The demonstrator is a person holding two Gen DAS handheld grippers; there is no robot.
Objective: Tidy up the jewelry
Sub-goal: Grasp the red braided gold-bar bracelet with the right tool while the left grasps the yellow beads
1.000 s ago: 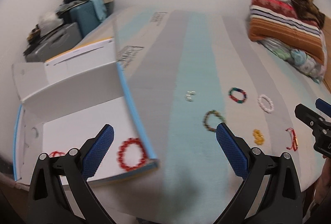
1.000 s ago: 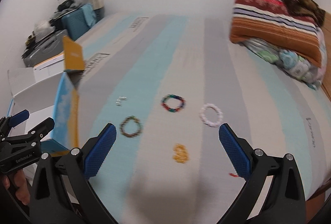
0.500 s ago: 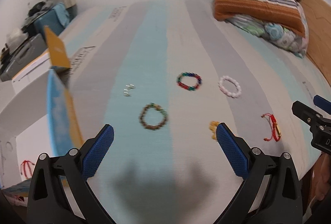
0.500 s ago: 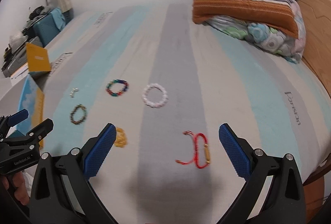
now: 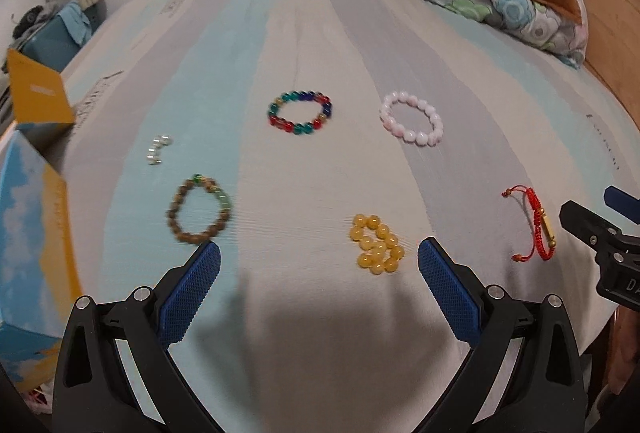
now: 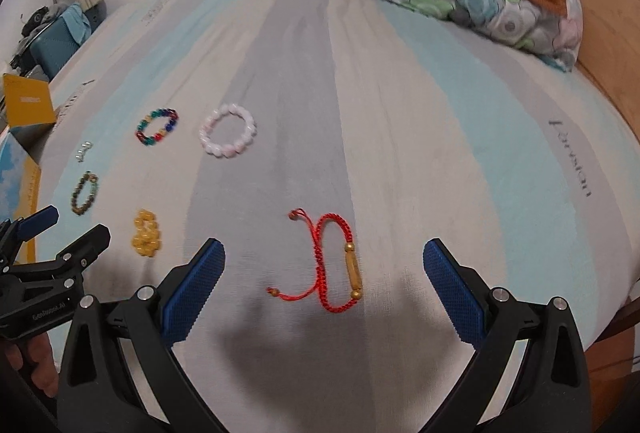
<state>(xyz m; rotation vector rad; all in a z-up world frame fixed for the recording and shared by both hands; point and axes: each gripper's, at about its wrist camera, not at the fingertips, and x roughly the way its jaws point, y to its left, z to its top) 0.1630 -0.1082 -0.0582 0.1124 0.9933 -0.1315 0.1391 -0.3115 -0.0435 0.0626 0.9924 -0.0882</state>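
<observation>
Two grippers are hovering over the striped bedspread, the left gripper and right gripper both spread wide, gripping nothing. An open box is sitting at the bed's left edge. Lying apart on the cover are a pink bracelet, multicolored bracelet, brown bracelet, red cord bracelet, yellow beads and small clear beads.

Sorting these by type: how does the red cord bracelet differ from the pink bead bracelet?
The red cord bracelet is thin braided string with a gold tube and loose tails; the pink bead bracelet is a ring of round pale beads. The red one lies squeezed into a narrow loop, the pink one in an open circle. Both lie flat on the striped bedsheet.
</observation>
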